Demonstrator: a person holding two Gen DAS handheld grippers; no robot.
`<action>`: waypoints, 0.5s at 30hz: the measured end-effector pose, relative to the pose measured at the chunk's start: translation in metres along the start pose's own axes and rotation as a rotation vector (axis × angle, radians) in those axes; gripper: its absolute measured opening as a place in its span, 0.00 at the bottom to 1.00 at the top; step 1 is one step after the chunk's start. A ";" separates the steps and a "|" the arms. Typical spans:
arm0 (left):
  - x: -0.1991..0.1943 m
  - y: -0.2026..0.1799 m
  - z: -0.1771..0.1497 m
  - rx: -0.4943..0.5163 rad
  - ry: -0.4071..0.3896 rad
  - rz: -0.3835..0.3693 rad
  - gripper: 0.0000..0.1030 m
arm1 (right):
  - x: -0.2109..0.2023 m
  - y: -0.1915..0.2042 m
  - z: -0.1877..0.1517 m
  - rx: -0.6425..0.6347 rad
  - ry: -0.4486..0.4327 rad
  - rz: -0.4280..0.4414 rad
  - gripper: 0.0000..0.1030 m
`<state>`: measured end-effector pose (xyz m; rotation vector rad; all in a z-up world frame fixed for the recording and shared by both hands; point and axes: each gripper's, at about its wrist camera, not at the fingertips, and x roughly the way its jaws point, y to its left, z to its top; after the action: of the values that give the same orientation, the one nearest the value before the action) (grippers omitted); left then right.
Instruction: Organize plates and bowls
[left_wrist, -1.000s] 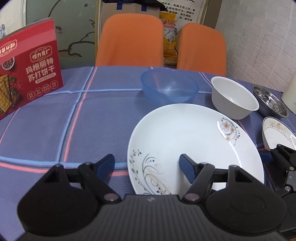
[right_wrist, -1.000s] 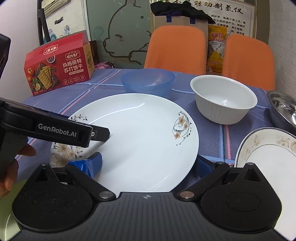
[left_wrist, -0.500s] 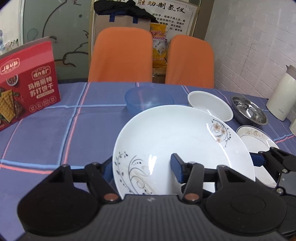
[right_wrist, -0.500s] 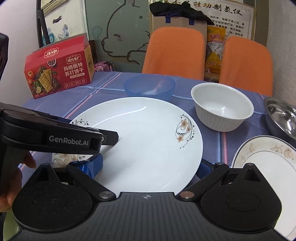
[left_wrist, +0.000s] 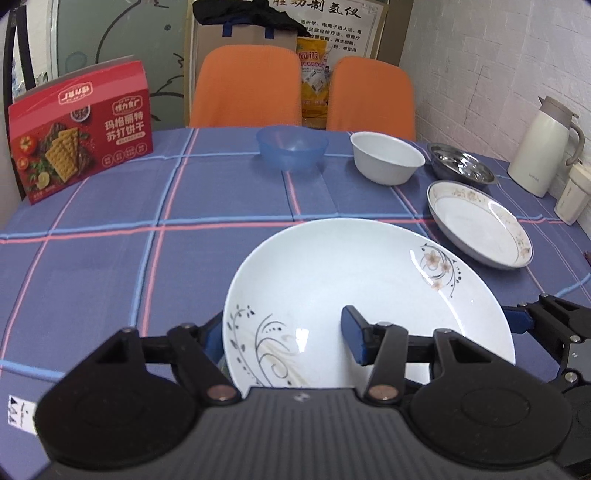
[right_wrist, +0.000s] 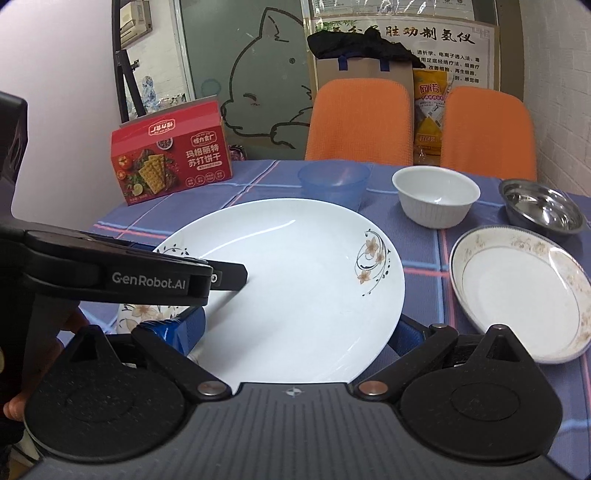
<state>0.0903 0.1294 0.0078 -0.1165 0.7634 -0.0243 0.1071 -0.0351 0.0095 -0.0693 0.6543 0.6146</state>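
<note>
A large white plate with flower prints is held above the table by both grippers. My left gripper is shut on its near-left rim, one finger above and one below. My right gripper is shut on its right side, one finger under the plate. A smaller gold-rimmed plate lies on the table to the right. Behind stand a blue bowl, a white bowl and a steel bowl.
A red cracker box stands at the far left of the checked tablecloth. A cream thermos and a cup stand at the right by the wall. Two orange chairs are behind the table.
The large plate has been lifted off the table and drawn back toward me by both grippers. The bowls and the smaller plate now look farther away.
</note>
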 end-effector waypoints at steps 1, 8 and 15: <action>-0.001 0.000 -0.004 0.001 0.003 0.003 0.50 | -0.003 0.003 -0.006 0.003 0.009 0.003 0.87; -0.001 0.004 -0.020 -0.029 0.008 -0.022 0.51 | -0.007 0.016 -0.031 0.011 0.042 0.006 0.87; 0.003 0.005 -0.026 -0.031 0.010 -0.033 0.62 | -0.006 0.022 -0.037 -0.056 0.033 -0.035 0.87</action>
<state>0.0742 0.1317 -0.0130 -0.1586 0.7722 -0.0442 0.0706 -0.0290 -0.0135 -0.1432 0.6666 0.5989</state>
